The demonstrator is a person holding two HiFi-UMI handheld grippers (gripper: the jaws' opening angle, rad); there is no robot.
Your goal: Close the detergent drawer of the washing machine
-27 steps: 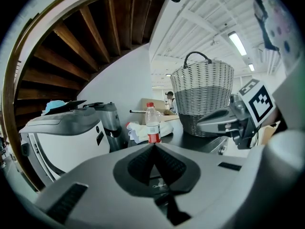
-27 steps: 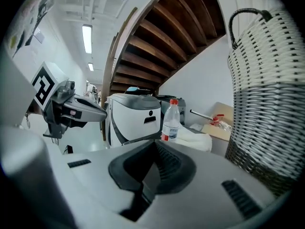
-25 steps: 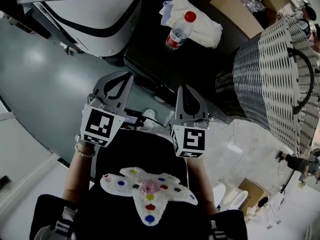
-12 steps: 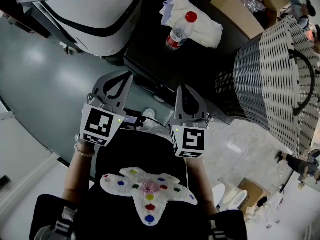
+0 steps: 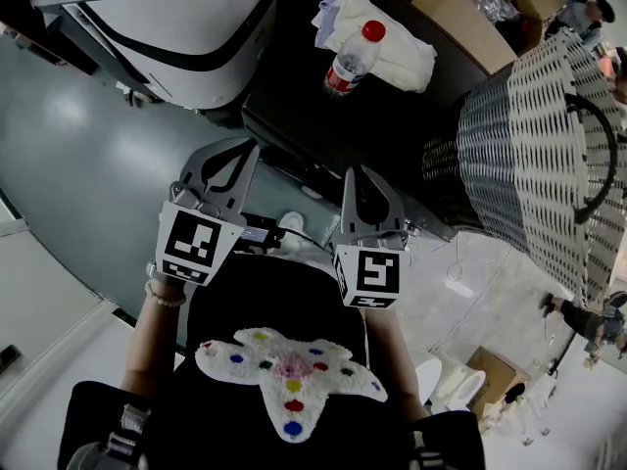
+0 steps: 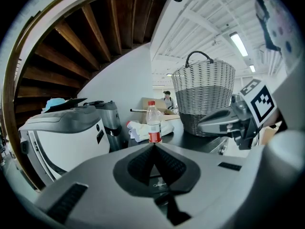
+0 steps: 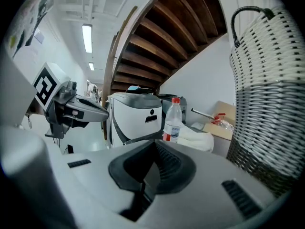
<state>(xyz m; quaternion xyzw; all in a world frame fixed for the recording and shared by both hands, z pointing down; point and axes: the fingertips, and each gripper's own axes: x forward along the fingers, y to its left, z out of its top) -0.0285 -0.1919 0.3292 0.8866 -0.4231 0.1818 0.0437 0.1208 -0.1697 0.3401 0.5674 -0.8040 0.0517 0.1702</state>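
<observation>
Left tongs (image 5: pixel 243 151) and right tongs (image 5: pixel 359 174) side by side, jaws pressed together, nothing held, dark washer (image 5: pixel 313 116) top just ahead of tips, drawer not discernible, bottle (image 5: pixel 351 59) and cloth (image 5: pixel 392 52) farther ahead, basket (image 5: pixel 529 155) off right.

The dark worktop (image 5: pixel 299 106) carries a clear, red-capped bottle (image 5: pixel 350 62) standing upright just beside a crumpled white cloth (image 5: pixel 397 52). A cardboard box (image 5: pixel 460 13) sits at the far side, and a tall wicker basket (image 5: pixel 534 155) stands at the right end.
</observation>
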